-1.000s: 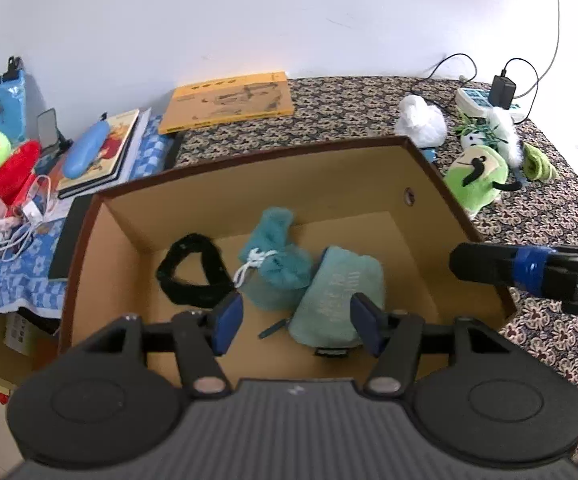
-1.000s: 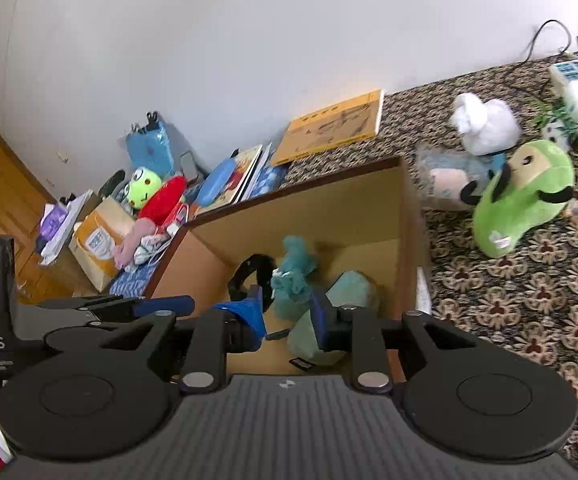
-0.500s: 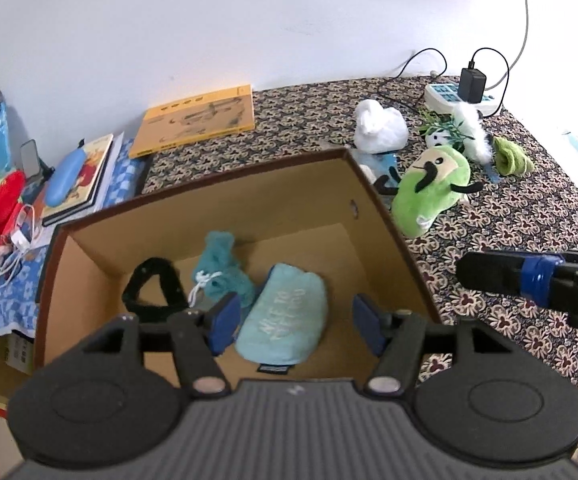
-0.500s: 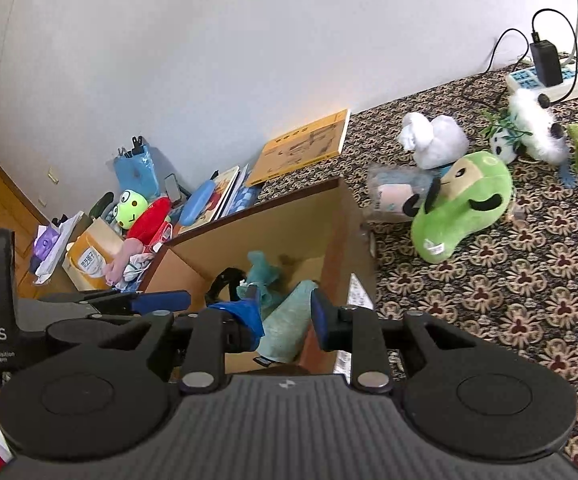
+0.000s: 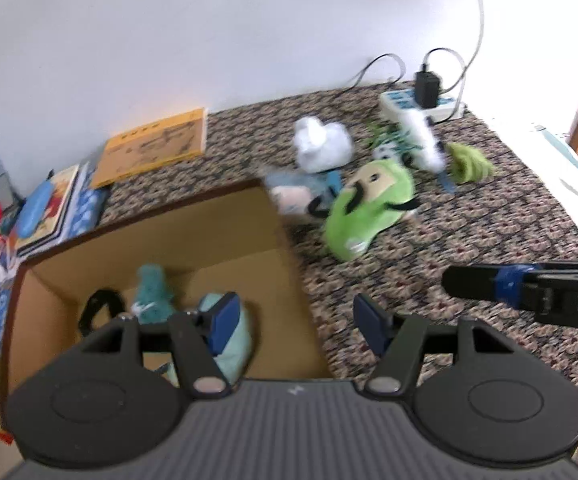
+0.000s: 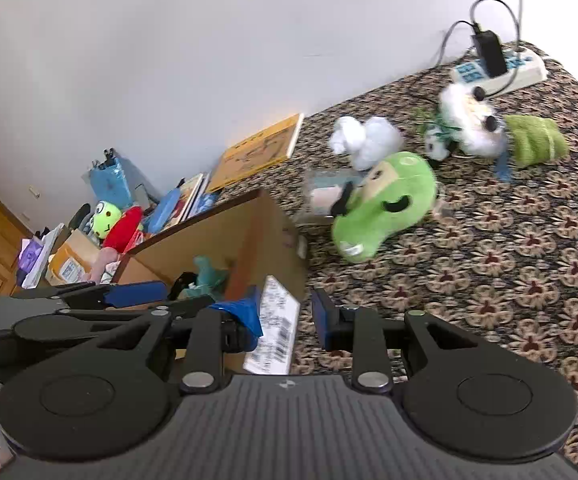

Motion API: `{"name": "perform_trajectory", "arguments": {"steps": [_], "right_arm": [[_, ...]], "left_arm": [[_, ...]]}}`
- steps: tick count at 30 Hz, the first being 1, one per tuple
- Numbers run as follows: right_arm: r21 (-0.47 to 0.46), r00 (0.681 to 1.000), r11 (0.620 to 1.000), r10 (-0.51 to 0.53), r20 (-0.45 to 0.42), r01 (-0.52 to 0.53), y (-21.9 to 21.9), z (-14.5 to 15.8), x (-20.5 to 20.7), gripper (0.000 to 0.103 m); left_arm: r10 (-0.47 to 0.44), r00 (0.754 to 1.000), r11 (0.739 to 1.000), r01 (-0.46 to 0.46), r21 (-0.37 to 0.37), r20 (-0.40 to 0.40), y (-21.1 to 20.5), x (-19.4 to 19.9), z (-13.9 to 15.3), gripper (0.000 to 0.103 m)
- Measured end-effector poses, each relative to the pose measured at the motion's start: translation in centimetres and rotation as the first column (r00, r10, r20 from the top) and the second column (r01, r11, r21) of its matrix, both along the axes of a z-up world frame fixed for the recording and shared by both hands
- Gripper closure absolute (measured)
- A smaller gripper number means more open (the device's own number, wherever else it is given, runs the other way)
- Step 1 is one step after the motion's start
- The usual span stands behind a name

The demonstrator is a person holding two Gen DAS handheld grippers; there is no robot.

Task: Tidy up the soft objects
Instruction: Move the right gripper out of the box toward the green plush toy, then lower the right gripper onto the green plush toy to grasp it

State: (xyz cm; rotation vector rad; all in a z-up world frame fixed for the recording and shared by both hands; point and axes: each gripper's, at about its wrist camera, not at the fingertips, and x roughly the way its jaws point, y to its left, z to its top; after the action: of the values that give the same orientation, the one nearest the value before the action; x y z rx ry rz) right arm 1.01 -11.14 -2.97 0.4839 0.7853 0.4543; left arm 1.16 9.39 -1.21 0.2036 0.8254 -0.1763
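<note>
1. A cardboard box (image 5: 225,240) stands open at the near left of a patterned carpeted surface (image 5: 489,232); three soft things lie inside it: a black band (image 5: 99,312), a teal pouch with a white cord (image 5: 153,292) and a pale teal plush (image 5: 237,340).
2. Outside the box, five soft things lie in a cluster to its far right: a green plush (image 5: 369,208) nearest the box corner, a pale blue and pink plush (image 5: 293,192) just left of it, touching the box's far right corner, a white plush (image 5: 321,144) beyond, a white fluffy toy with dark spots (image 5: 421,140) and a folded green cloth (image 5: 469,162) at far right.
3. The left gripper (image 5: 293,320) hovers over the box's right wall, its two fingers well apart and holding nothing.
4. The right gripper (image 6: 285,314) sits beside the box's near right corner, over a white label (image 6: 275,328) on the outer wall; its fingers stand a short way apart and hold nothing.
5. One white power strip (image 6: 501,66) with a black charger plugged in rests at the far right by the wall.
6. One yellow booklet (image 5: 157,146) lies flat at the far left of the carpet, beside a stack of books (image 5: 49,204).
7. Off the left edge, one frog-faced green toy (image 6: 107,214) and one red plush (image 6: 127,228) sit among clutter.
</note>
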Motion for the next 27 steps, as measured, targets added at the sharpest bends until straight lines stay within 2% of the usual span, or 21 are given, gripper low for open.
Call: {"name": "perform_trajectory", "arguments": {"steps": [8, 10, 12, 13, 19, 27], "right_arm": [[0.078, 0.992, 0.992, -0.09, -0.086, 0.097, -5.4, -1.6, 2.2, 0.088], [0.097, 0.988, 0.988, -0.105, -0.112, 0.116, -6.7, -1.9, 3.4, 0.087], [0.127, 0.984, 0.983, -0.113, -0.136, 0.13, -7.8, -2.1, 4.5, 0.087], [0.146, 0.982, 0.979, -0.118, -0.145, 0.14, -8.4, -2.3, 5.1, 0.086], [0.269, 0.96, 0.944, -0.126, -0.248, 0.193, -10.9, -4.2, 9.2, 0.085], [0.284, 0.949, 0.941, -0.093, -0.3, 0.182, -10.6, -5.8, 14.0, 0.081]], "left_arm": [[-0.12, 0.99, 0.993, 0.118, 0.025, 0.07, -5.4, 1.3, -0.3, 0.03], [-0.153, 0.985, 0.988, 0.149, 0.046, 0.085, -6.9, 2.0, -0.7, 0.026], [-0.163, 0.982, 0.985, 0.157, 0.066, 0.1, -8.3, 3.2, -1.3, 0.015], [-0.161, 0.982, 0.986, 0.154, 0.069, 0.101, -8.6, 3.7, -1.6, 0.01], [-0.132, 0.988, 0.987, 0.125, 0.098, 0.074, -11.2, 8.0, -4.4, 0.01], [-0.04, 0.999, 0.99, 0.038, 0.135, 0.011, -11.8, 12.1, -8.1, 0.01]]}}
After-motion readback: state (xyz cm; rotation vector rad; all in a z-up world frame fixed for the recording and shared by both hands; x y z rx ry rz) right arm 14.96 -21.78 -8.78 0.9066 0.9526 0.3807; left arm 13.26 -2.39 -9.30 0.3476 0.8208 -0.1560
